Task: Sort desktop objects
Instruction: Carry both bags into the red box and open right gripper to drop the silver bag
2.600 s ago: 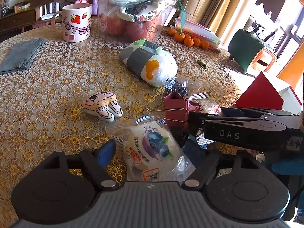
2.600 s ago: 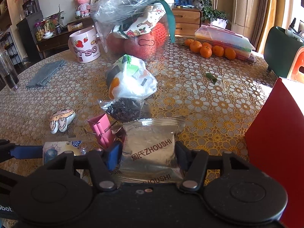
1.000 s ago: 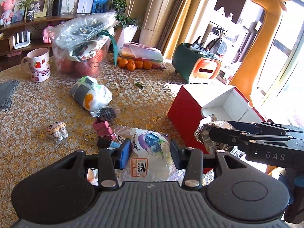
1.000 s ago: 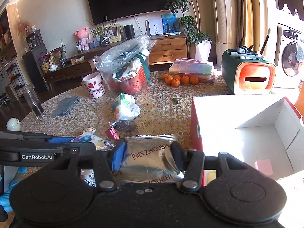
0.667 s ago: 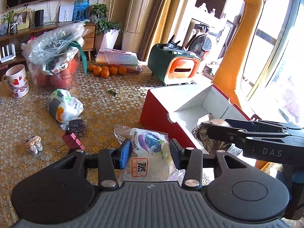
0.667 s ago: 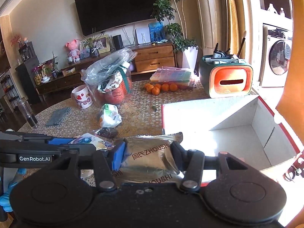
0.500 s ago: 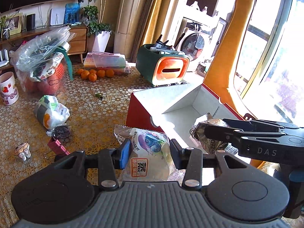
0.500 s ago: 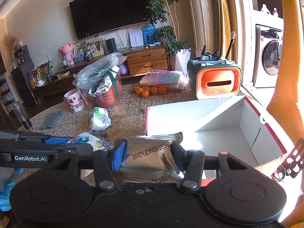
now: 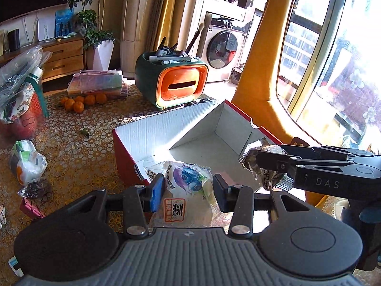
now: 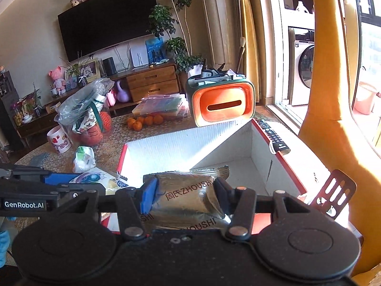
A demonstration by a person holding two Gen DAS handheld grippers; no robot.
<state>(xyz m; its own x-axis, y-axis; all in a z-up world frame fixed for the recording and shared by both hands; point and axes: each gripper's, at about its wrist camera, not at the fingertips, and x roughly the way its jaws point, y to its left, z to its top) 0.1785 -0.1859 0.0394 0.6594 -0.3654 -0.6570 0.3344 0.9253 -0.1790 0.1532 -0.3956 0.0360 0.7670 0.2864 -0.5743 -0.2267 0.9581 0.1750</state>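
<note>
My left gripper is shut on a blueberry snack packet and holds it above the near corner of an open red box with a white inside. My right gripper is shut on a silver ZHOUSHI packet, also above the box. The right gripper and its silver packet show at the right of the left wrist view. The left gripper and the blueberry packet show at the left of the right wrist view.
On the lace-covered table lie a white wrapped bundle, a dark bag, a pink binder clip, oranges, a green-orange organizer, a strawberry mug and a remote by the box.
Both grippers have carried their packets up and to the right, from the table to above the open red box. Both have stayed shut.
</note>
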